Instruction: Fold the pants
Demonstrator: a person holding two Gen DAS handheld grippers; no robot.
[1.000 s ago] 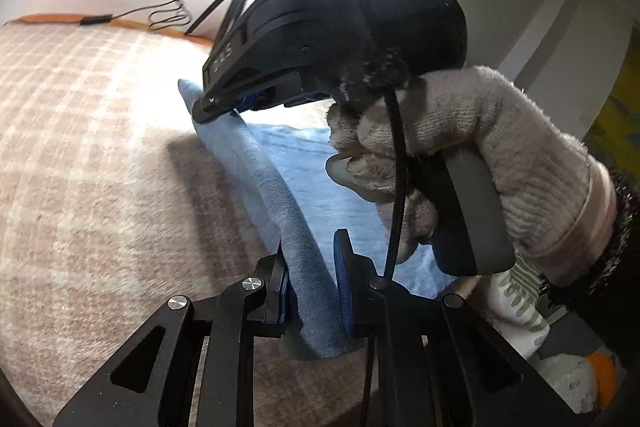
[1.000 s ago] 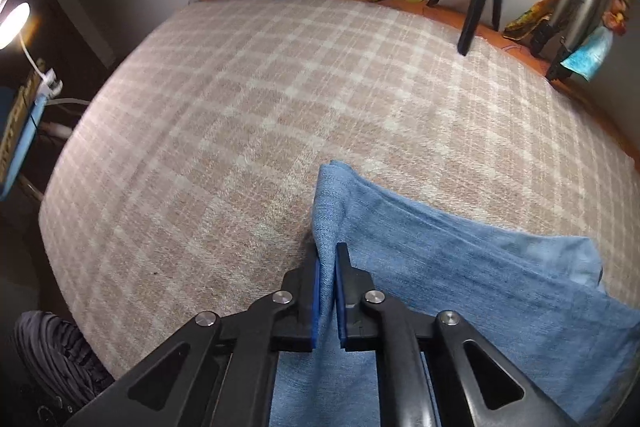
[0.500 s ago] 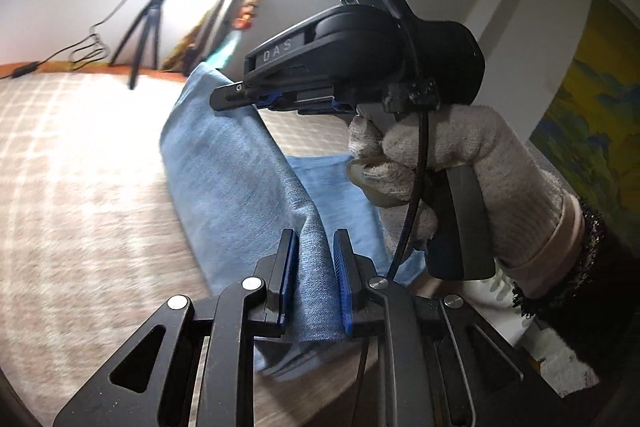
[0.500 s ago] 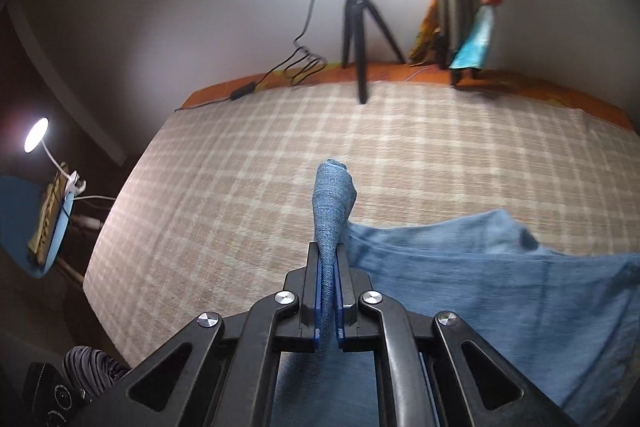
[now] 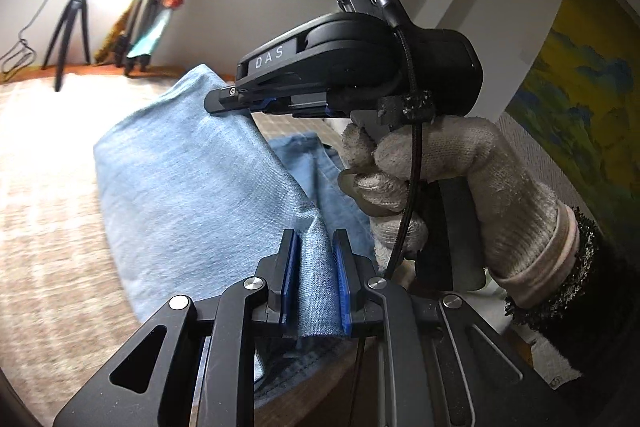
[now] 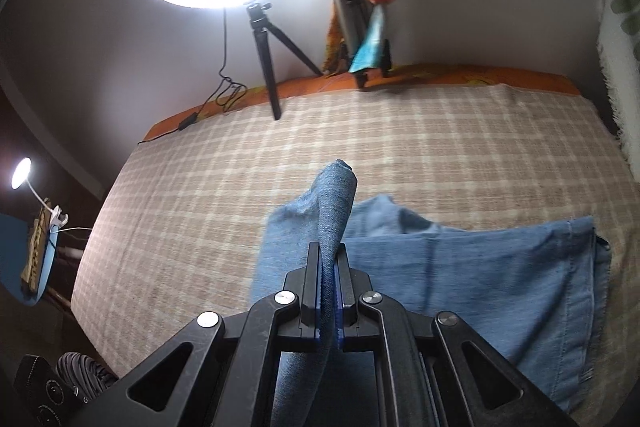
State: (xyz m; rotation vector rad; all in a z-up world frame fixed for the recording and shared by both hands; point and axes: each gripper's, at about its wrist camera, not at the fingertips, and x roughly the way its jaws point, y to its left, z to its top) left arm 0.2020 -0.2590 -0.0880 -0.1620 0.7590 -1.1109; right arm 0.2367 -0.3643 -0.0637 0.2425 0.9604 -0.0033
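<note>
Blue denim pants [image 5: 188, 187] lie on a checked bed cover [image 5: 48, 267]; one end is lifted off it. My left gripper [image 5: 314, 259] is shut on a bunched fold of the denim near the bottom of its view. In the left wrist view my right gripper [image 5: 236, 103], held by a gloved hand [image 5: 448, 179], pinches the far upper edge of the same raised fabric. In the right wrist view my right gripper [image 6: 329, 271] is shut on a denim fold that sticks up past its fingers. The rest of the pants [image 6: 500, 275] lies flat to the right.
A lit ring light on a black tripod [image 6: 264, 47] and a second stand [image 6: 352, 11] are at the far edge of the bed cover [image 6: 440, 147]. A small lamp [image 6: 20, 173] is at the left. A wall with a painting [image 5: 580, 107] is at the right.
Both grippers have risen with the denim in them, lifting one end of the pants off the bed. The views have tilted up toward the wall and ring light.
</note>
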